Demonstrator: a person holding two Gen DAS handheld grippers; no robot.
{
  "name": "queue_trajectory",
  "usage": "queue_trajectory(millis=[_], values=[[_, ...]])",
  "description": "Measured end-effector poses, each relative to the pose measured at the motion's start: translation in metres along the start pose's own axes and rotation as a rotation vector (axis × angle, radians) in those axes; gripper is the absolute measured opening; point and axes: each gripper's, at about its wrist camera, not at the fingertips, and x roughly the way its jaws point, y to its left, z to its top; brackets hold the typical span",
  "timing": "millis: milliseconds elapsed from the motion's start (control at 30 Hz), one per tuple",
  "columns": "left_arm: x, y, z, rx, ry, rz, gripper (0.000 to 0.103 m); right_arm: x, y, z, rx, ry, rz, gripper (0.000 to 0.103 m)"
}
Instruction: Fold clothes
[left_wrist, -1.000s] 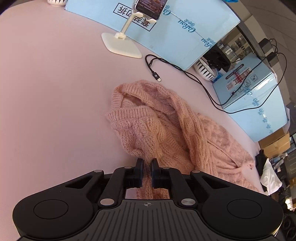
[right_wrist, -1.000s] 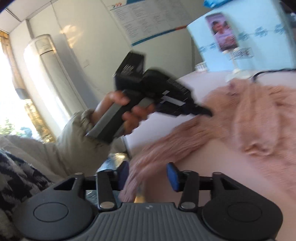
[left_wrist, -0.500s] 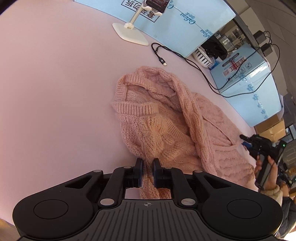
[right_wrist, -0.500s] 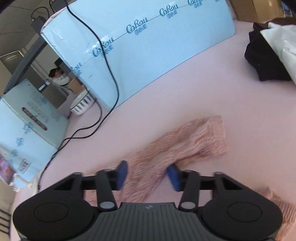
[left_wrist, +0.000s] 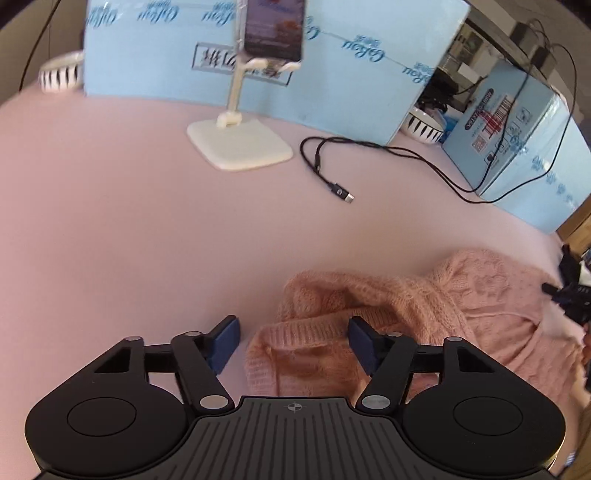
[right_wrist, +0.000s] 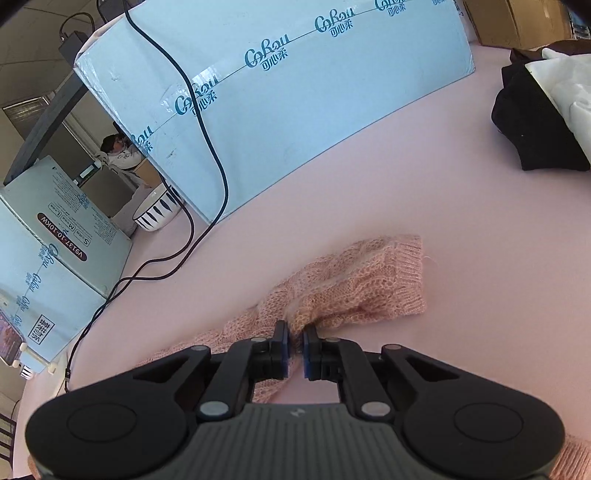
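Observation:
A pink cable-knit sweater (left_wrist: 424, 306) lies crumpled on the pink table (left_wrist: 129, 221). In the left wrist view my left gripper (left_wrist: 291, 328) hovers over its near ribbed edge. The blue pads (left_wrist: 225, 339) stand wide apart and are closing, with knit between them that they do not touch. In the right wrist view my right gripper (right_wrist: 295, 343) is shut on the sweater's sleeve (right_wrist: 369, 280), just behind the ribbed cuff. That right gripper also shows as a black shape (left_wrist: 569, 295) at the left wrist view's right edge.
A white phone stand (left_wrist: 240, 144) with a phone (left_wrist: 273, 29) and a loose black cable (left_wrist: 332, 177) lie beyond the sweater. Blue cartons (right_wrist: 295, 92) wall the table's far side, with a striped bowl (right_wrist: 155, 214) between them. Black and white clothes (right_wrist: 535, 122) are piled at the right.
My left gripper has let go of the sweater, opened wide and swung toward the phone stand. My right gripper has shut on the sleeve it was straddling.

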Motion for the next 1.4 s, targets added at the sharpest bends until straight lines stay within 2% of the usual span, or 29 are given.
queue_trajectory(millis=[67,167,300,367,400,433,533,600,667,767,833,900,967,1067,1133,1167,1200,1233,1267,1300,1367,1400], values=[[0.010,-0.004,0.005,-0.046,0.008,-0.051,0.014,0.001,0.000,0.004,0.001,-0.025,-0.023,0.006],[0.027,-0.017,0.019,-0.035,-0.037,-0.017,0.013,0.005,0.006,0.013,-0.052,-0.110,-0.114,0.006],[0.056,-0.028,0.050,-0.060,-0.076,0.006,0.012,0.010,0.002,0.025,-0.056,-0.175,-0.123,0.006],[0.070,-0.033,0.062,-0.081,-0.093,0.016,0.013,0.015,0.000,0.031,-0.059,-0.177,-0.153,0.006],[0.076,-0.034,0.066,-0.095,-0.095,0.013,0.017,0.019,-0.002,0.033,-0.058,-0.167,-0.167,0.007],[0.081,-0.034,0.068,-0.107,-0.096,0.012,0.018,0.026,-0.005,0.035,-0.048,-0.121,-0.173,0.007],[0.075,-0.033,0.075,-0.119,-0.055,-0.005,0.031,0.009,-0.011,0.042,-0.043,-0.125,-0.095,0.024],[0.055,-0.028,0.073,-0.108,-0.055,-0.016,0.053,-0.021,-0.017,0.044,-0.031,-0.149,-0.016,0.059],[0.018,-0.022,0.056,-0.095,-0.098,0.007,0.066,-0.067,-0.030,0.039,-0.040,-0.208,0.064,0.075],[-0.015,-0.012,0.027,-0.122,-0.066,-0.019,0.070,-0.116,-0.051,0.023,-0.049,-0.149,0.077,0.075],[-0.030,-0.006,0.003,-0.154,-0.014,-0.070,0.070,-0.134,-0.064,0.013,-0.038,-0.098,0.066,0.075],[-0.035,-0.007,-0.022,-0.182,0.057,-0.120,0.070,-0.143,-0.082,-0.005,0.029,0.002,0.021,0.074],[-0.034,-0.015,-0.040,-0.190,0.093,-0.165,0.070,-0.141,-0.097,-0.020,0.105,0.065,-0.012,0.071],[-0.029,-0.035,-0.047,-0.150,0.111,-0.204,0.070,-0.130,-0.111,-0.027,0.158,0.048,-0.067,0.070],[-0.017,-0.046,-0.044,-0.135,0.144,-0.260,0.070,-0.119,-0.116,-0.025,0.167,-0.006,-0.080,0.064],[-0.013,-0.052,-0.042,-0.109,0.146,-0.262,0.070,-0.113,-0.115,-0.023,0.151,-0.035,-0.092,0.044],[-0.010,-0.059,-0.040,-0.077,0.140,-0.256,0.070,-0.106,-0.113,-0.021,0.125,-0.044,-0.103,0.005],[-0.009,-0.063,-0.039,-0.058,0.132,-0.246,0.069,-0.096,-0.111,-0.021,0.094,-0.045,-0.107,0.008],[-0.008,-0.064,-0.039,-0.062,0.122,-0.226,0.047,-0.092,-0.110,-0.021,0.090,-0.062,-0.096,0.007],[-0.008,-0.064,-0.039,-0.071,0.120,-0.213,0.010,-0.093,-0.108,-0.020,0.075,-0.083,-0.090,0.007],[-0.009,-0.056,-0.041,-0.113,0.137,-0.219,0.006,-0.108,-0.099,-0.022,0.006,-0.184,-0.086,0.007],[-0.011,-0.049,-0.044,-0.132,0.138,-0.229,0.006,-0.111,-0.100,-0.022,-0.006,-0.201,-0.096,0.007]])
